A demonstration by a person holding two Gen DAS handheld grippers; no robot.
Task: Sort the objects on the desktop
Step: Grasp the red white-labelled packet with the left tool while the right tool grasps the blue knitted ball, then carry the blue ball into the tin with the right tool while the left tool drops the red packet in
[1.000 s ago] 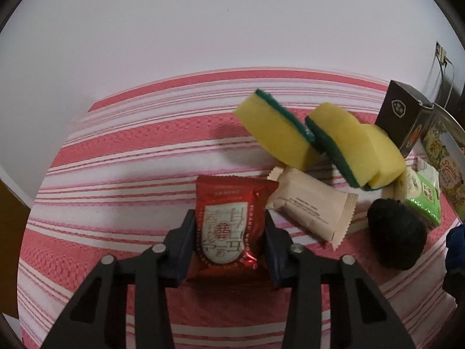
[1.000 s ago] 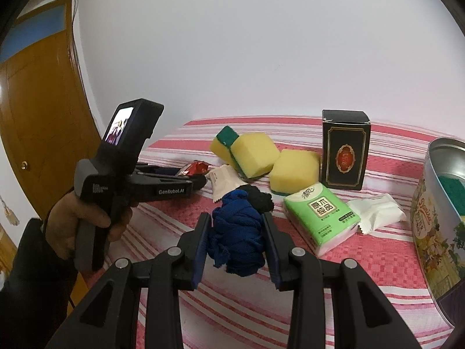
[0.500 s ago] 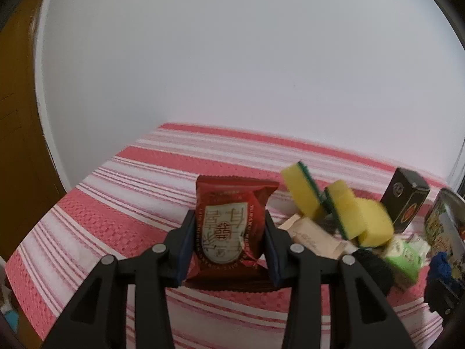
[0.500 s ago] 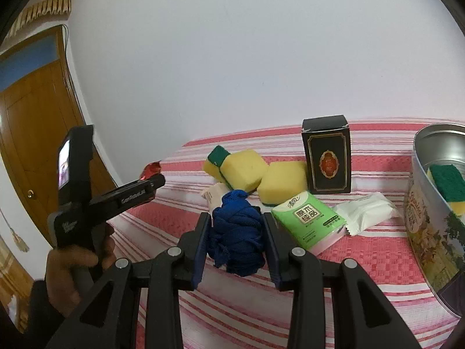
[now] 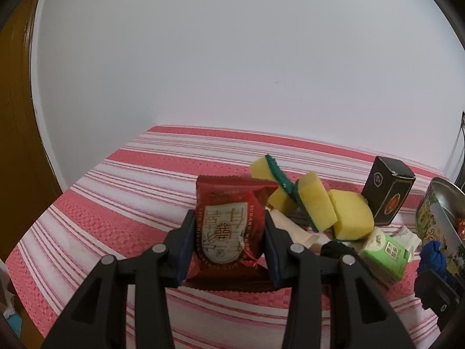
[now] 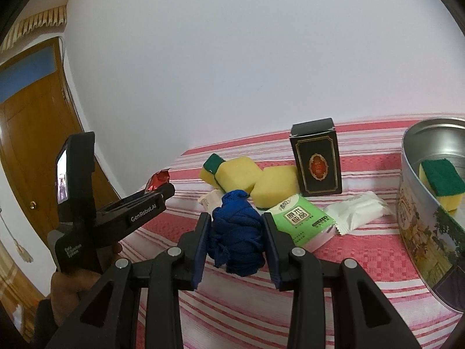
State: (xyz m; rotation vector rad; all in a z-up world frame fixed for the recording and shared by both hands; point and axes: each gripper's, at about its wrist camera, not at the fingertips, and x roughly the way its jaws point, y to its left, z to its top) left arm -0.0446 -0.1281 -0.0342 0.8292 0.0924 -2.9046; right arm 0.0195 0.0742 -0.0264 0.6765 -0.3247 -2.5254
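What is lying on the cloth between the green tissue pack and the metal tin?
A white sealed packet lies there, between the green tissue pack and the tin. The right wrist view shows it clearly.

Tablecloth: red w/ white & pink stripes. On it: yellow sponges w/ green backs, black box w/ gold trim & red emblem, green tissue pack just in front of box. Red snack packet w/ cream label. Blue cloth ball.
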